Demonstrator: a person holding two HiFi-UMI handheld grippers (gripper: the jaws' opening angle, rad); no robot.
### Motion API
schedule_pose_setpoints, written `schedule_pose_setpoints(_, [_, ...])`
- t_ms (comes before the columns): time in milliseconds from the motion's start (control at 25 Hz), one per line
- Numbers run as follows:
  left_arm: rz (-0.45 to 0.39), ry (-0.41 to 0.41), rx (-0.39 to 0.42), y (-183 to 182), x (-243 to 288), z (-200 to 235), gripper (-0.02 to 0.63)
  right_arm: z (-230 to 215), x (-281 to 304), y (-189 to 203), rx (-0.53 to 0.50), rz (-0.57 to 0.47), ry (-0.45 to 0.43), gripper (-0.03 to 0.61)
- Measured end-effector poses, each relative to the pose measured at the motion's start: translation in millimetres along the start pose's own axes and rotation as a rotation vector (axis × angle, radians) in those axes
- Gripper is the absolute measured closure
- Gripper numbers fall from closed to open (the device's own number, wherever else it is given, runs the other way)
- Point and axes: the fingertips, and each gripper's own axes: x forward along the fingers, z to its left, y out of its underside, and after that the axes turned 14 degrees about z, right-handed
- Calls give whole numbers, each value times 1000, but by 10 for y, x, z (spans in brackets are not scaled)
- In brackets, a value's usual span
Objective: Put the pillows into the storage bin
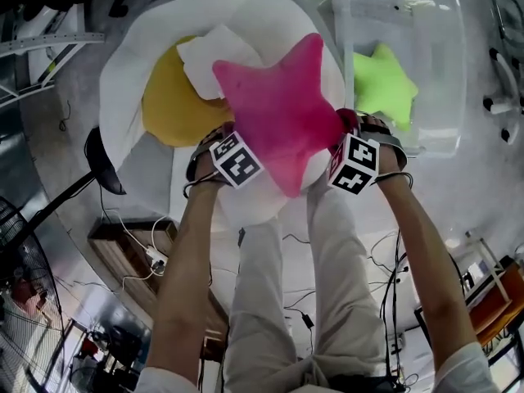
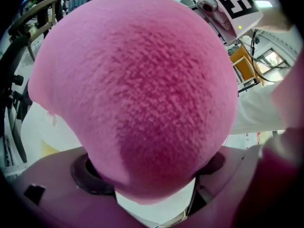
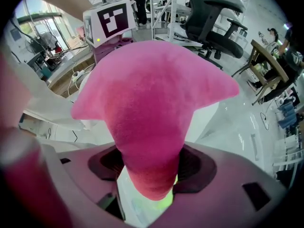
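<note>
Both forearms rise from bottom of head view to frame centre, roughly parallel. Plush five-pointed pink star pillow (image 1: 282, 109) held between them at centre, above white-and-yellow egg-shaped cushion (image 1: 164, 109). Clear storage bin (image 1: 446, 72) at upper right, green star pillow (image 1: 383, 84) inside. At centre, left claw (image 1: 223, 137) clenched on one rounded star point, right claw (image 1: 350, 128) clenched on opposite point.
</note>
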Motion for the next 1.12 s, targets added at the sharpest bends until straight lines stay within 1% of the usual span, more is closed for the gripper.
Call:
schedule_pose_setpoints(720, [33, -34, 90, -913, -557, 159, 118, -708, -284, 644, 134, -17, 17, 264])
schedule_pose_setpoints(960, [52, -40, 118, -1265, -672, 175, 118, -931, -307, 914, 171, -26, 13, 264])
schedule_pose_setpoints(1120, [58, -45, 143, -1572, -754, 158, 118, -1089, -328, 1169, 199, -27, 12, 262])
